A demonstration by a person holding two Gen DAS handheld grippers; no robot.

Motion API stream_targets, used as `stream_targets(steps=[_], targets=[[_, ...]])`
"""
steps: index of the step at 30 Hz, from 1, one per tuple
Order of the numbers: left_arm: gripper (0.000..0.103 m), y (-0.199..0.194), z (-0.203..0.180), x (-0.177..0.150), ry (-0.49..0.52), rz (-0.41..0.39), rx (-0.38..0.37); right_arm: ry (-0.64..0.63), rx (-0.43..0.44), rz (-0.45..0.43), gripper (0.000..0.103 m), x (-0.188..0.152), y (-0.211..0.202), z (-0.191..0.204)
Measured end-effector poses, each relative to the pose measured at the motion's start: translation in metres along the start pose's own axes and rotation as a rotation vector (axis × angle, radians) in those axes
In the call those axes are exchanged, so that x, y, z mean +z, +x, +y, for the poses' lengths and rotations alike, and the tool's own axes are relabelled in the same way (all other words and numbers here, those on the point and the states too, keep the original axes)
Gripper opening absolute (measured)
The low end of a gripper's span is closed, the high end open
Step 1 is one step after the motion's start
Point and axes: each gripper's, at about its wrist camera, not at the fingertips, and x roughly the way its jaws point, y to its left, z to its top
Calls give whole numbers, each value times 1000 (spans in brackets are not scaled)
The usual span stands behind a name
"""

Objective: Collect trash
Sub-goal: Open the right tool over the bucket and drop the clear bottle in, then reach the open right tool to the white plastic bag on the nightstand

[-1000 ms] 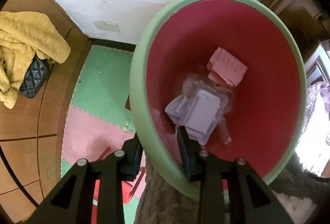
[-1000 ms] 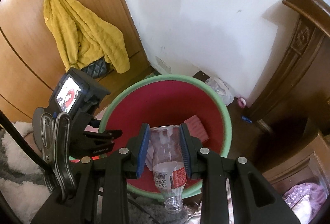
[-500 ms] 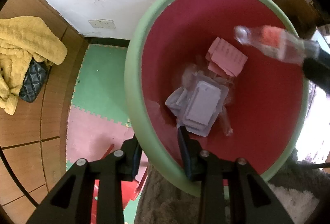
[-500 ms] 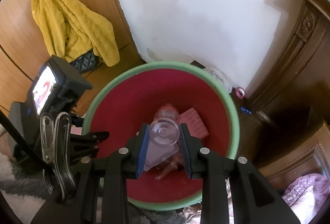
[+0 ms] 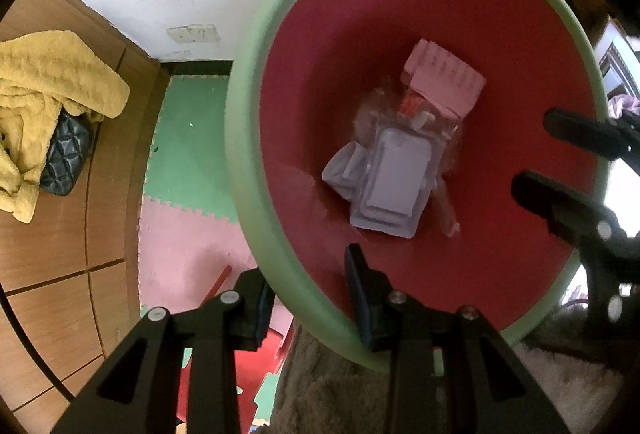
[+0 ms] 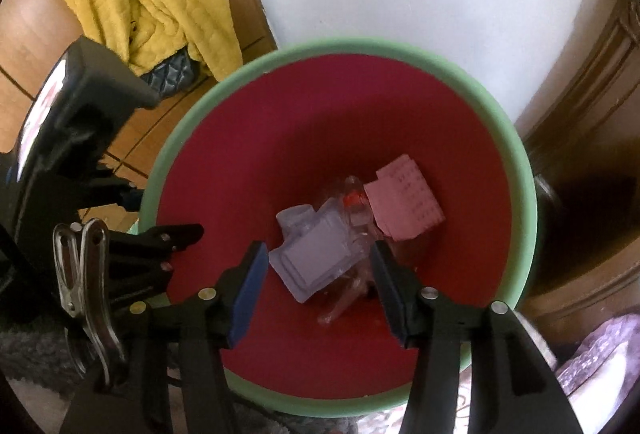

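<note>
While one bin [image 6: 516,170] gapes, two tools, one bottle [image 6: 354,200].

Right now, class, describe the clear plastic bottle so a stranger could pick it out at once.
Find the big bin with a green rim and red inside, by the white wall. At its bottom lies a heap of trash: a pale plastic tray and a pink printed sheet. The bottle lies between them, transparent, the only piece with a red-orange label.
</note>
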Motion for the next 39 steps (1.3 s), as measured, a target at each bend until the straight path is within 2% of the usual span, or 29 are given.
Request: stream_targets(steps=[5, 10, 15, 22, 28, 33, 39], targets=[[35, -5, 3, 4, -46, -13, -28, 30, -4, 25, 55, -1, 3, -13], [35, -15, 5, 9, -78, -50, -37, 25, -46, 41, 54, 0, 0, -25], [35, -24, 3, 9, -62, -82, -20, 51, -91, -23, 54, 7, -13, -36], [33, -28, 8, 11, -120, -82, -24, 91, -49, -62, 54, 9, -32, -60], [33, -32, 15, 12, -184, -104, -34, 173, 60, -133, 54, -7, -64, -97], [33, -27, 17, 11, -222, -101, -43, 276, 65, -172, 54, -18, -82, -130], [33, -25, 14, 8, -246, -100, -47, 452, 56, -143, 54, -24, -76, -173]])
